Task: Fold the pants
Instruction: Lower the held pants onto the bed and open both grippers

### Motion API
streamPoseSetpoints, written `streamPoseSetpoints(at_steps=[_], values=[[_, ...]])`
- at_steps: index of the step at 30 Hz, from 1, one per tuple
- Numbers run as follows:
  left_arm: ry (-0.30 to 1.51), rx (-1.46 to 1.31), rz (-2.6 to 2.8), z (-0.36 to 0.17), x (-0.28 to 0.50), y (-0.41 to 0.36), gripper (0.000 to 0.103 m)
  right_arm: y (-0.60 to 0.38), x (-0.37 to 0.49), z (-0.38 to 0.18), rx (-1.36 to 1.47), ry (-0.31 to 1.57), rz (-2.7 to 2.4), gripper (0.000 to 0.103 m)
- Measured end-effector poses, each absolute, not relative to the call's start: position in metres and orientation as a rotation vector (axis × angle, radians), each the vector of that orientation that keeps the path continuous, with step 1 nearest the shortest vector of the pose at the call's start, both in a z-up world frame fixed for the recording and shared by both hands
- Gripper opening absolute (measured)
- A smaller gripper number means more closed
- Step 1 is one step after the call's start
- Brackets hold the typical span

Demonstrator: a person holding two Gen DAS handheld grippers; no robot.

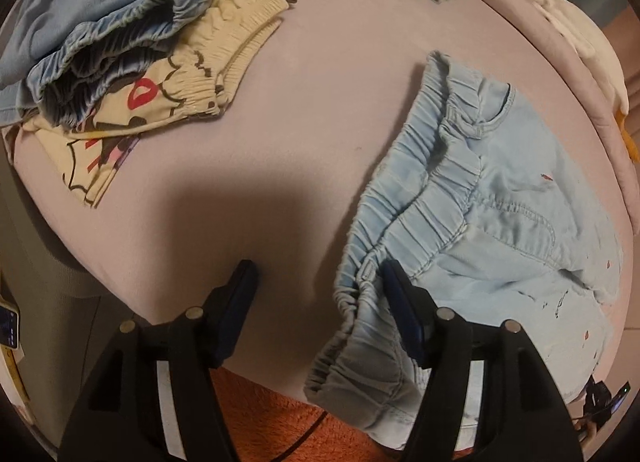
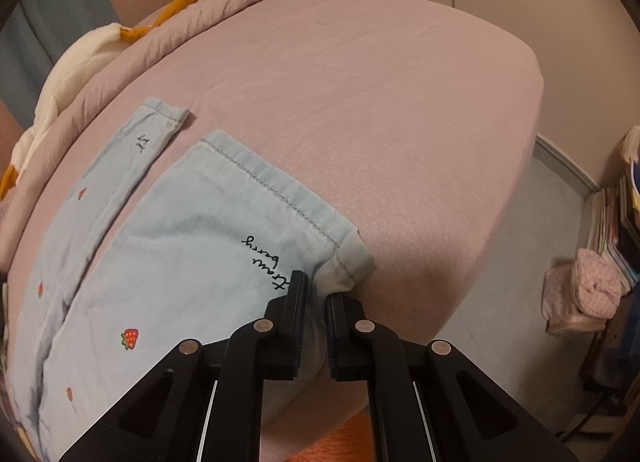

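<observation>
Pants [image 1: 500, 198] of soft, pale blue denim lay flat on a pink bed sheet [image 1: 312, 82], their gathered elastic waistband hanging over the near edge. In the left wrist view, the left gripper [image 1: 318, 282] stood wide open, one finger touching the waistband, with a heap of other clothes [image 1: 132, 62] well apart. In the right wrist view, the right gripper [image 2: 316, 294] was clenched on a stitched leg hem, beside black cursive reading "strawberry" [image 2: 264, 262] and small strawberry prints [image 2: 130, 338].
</observation>
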State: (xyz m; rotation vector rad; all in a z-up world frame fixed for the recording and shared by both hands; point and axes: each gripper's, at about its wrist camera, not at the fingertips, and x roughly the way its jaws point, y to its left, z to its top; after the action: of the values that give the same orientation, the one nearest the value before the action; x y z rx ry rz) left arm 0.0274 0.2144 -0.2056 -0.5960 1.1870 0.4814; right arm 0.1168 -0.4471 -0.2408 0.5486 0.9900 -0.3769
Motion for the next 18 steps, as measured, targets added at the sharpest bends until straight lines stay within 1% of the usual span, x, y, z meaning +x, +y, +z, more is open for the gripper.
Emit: streamPoseSetpoints(at_steps=[2, 3, 4, 7, 8, 9, 10, 11, 12, 13, 17, 18], values=[[1.176, -0.598, 0.492, -0.204, 0.025, 0.214, 0.066, -0.447, 0.116, -0.241, 0.544, 0.990, -0.379, 0.005], [1.176, -0.601, 0.492, -0.203, 0.024, 0.215, 0.063, -0.446, 0.117, -0.240, 0.540, 0.991, -0.381, 0.005], [1.173, -0.621, 0.487, -0.200, 0.025, 0.214, 0.062, -0.446, 0.117, -0.239, 0.537, 0.993, -0.384, 0.005], [1.124, -0.684, 0.461, -0.181, 0.018, 0.209, 0.064, -0.444, 0.118, -0.237, 0.533, 1.002, -0.397, 0.006], [1.101, -0.690, 0.446, -0.173, 0.017, 0.207, 0.067, -0.443, 0.119, -0.235, 0.527, 1.007, -0.400, 0.008], [1.086, -0.685, 0.435, -0.165, 0.016, 0.204, 0.074, -0.442, 0.117, -0.233, 0.527, 1.017, -0.404, 0.017], [1.073, -0.669, 0.425, -0.156, 0.016, 0.200, 0.077, -0.440, 0.115, -0.231, 0.525, 1.036, -0.413, 0.026], [1.051, -0.651, 0.415, -0.146, 0.015, 0.195, 0.078, -0.438, 0.114, -0.228, 0.525, 1.043, -0.417, 0.048], [1.033, -0.641, 0.405, -0.139, 0.014, 0.191, 0.078, -0.436, 0.108, -0.223, 0.533, 1.031, -0.411, 0.068], [1.023, -0.640, 0.397, -0.133, 0.014, 0.188, 0.078, -0.434, 0.103, -0.219, 0.544, 1.009, -0.400, 0.070], [0.956, -0.672, 0.297, -0.104, 0.016, 0.164, 0.078, -0.430, 0.089, -0.194, 0.559, 0.964, -0.357, 0.071], [0.935, -0.666, 0.257, -0.097, 0.020, 0.156, 0.082, -0.428, 0.085, -0.183, 0.547, 0.936, -0.352, 0.070]])
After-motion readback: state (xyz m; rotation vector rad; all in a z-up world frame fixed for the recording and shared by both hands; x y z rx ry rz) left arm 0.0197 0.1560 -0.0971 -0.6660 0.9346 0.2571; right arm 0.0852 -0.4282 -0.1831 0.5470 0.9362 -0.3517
